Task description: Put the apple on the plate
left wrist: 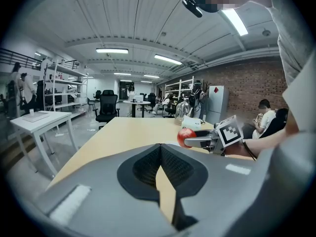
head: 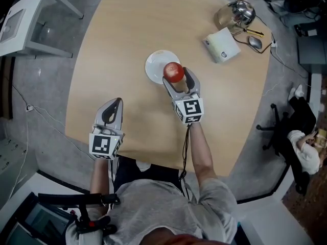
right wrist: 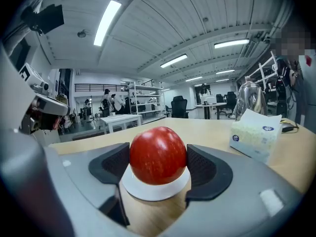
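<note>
Now, the right hand-held gripper has the apple. In the right gripper view its two dark pads are pressed against the red fruit, one on each side, with the jaws open just as wide as the apple. The apple sits directly over the white plate, towards the plate's near right edge as the head view shows it. From the right gripper view the plate's rim shows just under the fruit. Whether the underside is actually touching the plate, I can't tell.

Over on the left, the left hand-held gripper is nearer the person and well apart from the plate, over the near part of the light wooden worktop. Its jaws are closed with the tips meeting, and there's nothing between them, only a sliver of worktop showing through the gap lower down.

Towards the far right of the worktop there's a white tissue box. A glass kettle stands behind it and a computer mouse lies just beside it. Off the worktop, a white side table stands at the far left and a black office chair at the right.
</note>
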`<act>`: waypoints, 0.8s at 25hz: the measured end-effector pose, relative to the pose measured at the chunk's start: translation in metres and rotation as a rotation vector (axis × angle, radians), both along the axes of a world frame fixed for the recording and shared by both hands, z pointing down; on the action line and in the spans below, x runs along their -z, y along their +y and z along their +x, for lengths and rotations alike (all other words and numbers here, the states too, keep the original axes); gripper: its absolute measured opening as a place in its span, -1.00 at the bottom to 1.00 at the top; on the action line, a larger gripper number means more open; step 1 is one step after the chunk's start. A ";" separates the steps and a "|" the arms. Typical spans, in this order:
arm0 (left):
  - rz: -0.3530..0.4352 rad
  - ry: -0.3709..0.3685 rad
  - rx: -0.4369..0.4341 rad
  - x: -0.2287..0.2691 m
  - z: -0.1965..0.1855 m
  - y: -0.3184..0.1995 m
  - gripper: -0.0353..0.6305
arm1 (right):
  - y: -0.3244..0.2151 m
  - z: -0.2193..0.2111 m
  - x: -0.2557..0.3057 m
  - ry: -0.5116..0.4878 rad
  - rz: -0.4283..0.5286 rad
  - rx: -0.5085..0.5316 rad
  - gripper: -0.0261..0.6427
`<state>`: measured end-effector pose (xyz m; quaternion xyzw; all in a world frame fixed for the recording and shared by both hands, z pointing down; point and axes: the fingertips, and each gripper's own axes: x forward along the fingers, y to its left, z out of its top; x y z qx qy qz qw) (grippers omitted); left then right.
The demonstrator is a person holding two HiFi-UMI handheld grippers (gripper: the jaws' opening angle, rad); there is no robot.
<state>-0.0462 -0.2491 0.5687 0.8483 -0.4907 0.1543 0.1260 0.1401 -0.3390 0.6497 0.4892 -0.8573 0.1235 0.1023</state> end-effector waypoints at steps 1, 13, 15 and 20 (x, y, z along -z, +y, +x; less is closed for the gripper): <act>-0.004 0.002 0.000 -0.002 0.001 0.000 -0.84 | -0.002 -0.002 -0.002 -0.002 -0.001 0.004 0.17; -0.037 0.007 -0.001 -0.017 0.002 0.002 -0.84 | -0.016 -0.020 -0.020 -0.004 -0.022 0.040 0.17; -0.038 0.007 0.002 -0.018 0.002 0.002 -0.84 | -0.017 -0.020 -0.023 -0.001 -0.026 0.043 0.17; -0.050 0.004 0.014 -0.023 -0.003 0.006 -0.84 | -0.019 -0.023 -0.031 -0.001 -0.043 0.038 0.18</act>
